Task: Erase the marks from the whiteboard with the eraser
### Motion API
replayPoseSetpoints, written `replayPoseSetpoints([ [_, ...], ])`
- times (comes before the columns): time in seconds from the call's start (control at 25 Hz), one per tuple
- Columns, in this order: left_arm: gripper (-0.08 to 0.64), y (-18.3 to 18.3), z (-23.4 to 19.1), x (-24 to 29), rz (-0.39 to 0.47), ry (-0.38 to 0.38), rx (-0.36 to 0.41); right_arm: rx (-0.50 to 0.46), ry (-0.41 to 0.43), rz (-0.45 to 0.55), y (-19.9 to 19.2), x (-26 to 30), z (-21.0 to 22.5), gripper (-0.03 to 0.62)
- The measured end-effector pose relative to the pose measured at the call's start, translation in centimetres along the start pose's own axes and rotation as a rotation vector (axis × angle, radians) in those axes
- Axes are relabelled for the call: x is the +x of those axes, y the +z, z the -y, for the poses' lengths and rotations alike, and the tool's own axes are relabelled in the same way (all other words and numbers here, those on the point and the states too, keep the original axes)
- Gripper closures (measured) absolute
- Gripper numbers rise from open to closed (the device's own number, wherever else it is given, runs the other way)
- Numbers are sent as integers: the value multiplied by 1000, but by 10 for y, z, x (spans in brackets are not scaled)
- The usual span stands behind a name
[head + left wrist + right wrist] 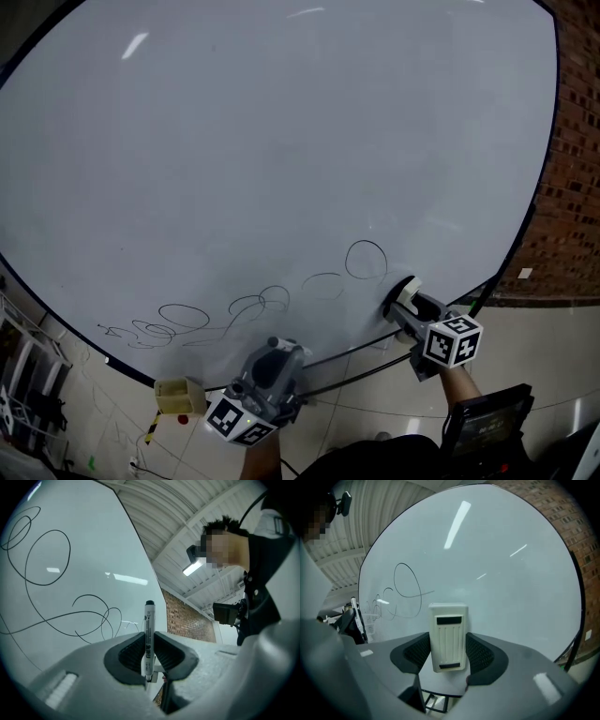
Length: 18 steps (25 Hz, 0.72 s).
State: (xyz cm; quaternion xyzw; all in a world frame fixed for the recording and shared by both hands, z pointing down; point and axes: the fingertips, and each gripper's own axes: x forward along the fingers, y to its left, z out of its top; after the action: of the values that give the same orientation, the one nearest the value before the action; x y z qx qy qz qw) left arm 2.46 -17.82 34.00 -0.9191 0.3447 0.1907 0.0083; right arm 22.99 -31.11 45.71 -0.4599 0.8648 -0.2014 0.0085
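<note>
My right hand-held gripper (449, 654) is clamped on the cream eraser (449, 637), which sits upright between the jaws. The eraser is at the whiteboard (281, 141), near its lower right edge; I can't tell if it's touching. The nearest mark is the loop (366, 260), just left of the eraser. The other black scribbles (216, 319) run left along the bottom. My left hand-held gripper (149, 656) is clamped on a marker (149, 630), black end up, below the board's lower edge.
</note>
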Motion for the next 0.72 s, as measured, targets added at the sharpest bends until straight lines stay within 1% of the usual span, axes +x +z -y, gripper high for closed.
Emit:
replayPoseSetpoints([
  [0.08, 502, 0, 3, 6, -4, -3, 4, 49, 16, 7, -9, 1, 3, 351],
  [0.16, 502, 2, 7, 10, -2, -7, 4, 88, 31, 14, -9, 2, 2, 352],
  [0.24, 502, 0, 6, 10, -8, -3, 7, 119, 42, 18, -3, 2, -3, 352],
  [0.32, 502, 7, 9, 14, 12, -7, 2, 124, 55, 41, 15, 1, -15, 352],
  [0.4, 502, 8, 8, 12, 15, -1, 7, 89, 85, 93, 47, -2, -37, 351],
  [0.48, 502, 6, 5, 3, 5, 16, 21, 34, 118, 154, 88, -8, -61, 351],
  [0.6, 502, 19, 5, -1, 40, 27, 24, -51, 157, 237, 151, -19, -92, 351],
  [0.72, 502, 19, -3, -11, 45, 54, 41, -117, 184, 354, 211, -35, -112, 351],
])
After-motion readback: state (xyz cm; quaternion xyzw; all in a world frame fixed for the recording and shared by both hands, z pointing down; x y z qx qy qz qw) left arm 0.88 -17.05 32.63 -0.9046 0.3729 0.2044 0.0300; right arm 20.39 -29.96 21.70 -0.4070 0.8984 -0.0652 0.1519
